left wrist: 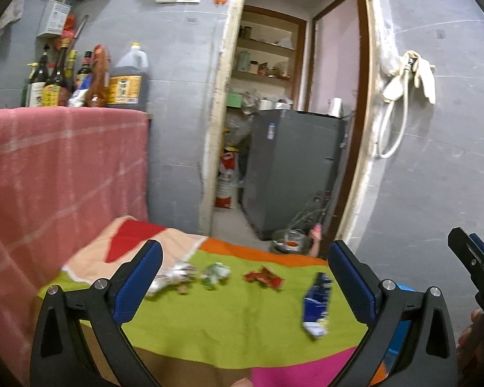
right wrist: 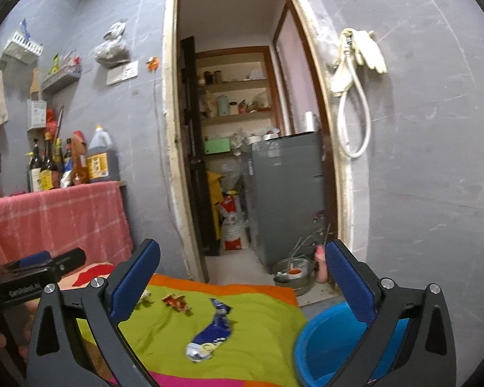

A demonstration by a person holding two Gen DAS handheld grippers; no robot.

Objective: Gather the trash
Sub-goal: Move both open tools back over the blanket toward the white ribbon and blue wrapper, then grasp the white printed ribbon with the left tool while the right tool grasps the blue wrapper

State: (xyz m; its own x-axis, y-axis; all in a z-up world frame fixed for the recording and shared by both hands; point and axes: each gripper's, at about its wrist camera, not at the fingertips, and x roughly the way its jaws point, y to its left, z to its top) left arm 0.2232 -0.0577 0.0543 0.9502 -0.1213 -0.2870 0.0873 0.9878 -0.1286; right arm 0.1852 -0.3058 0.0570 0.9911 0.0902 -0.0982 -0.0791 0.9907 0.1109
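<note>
Wrappers, four, scattered on the green cloth (right wrist: 242,338): blue wrapper (right wrist: 211,330), red wrapper (left wrist: 263,277), green wrapper (left wrist: 215,274), silver wrapper (left wrist: 172,277). We judge them light, crinkly, slippery; pinch at the bunched middle. Blue bucket (right wrist: 322,348) beside. Left gripper (left wrist: 245,277) and right gripper (right wrist: 243,282) gape wide, nothing between.

I count four bits of trash on my bright cloth (left wrist: 209,329): one silver wrapper (left wrist: 172,277), one green wrapper (left wrist: 214,274), one red wrapper (left wrist: 263,277) and one blue wrapper (left wrist: 316,303). I see one blue bucket (right wrist: 326,348) beside it.
</note>
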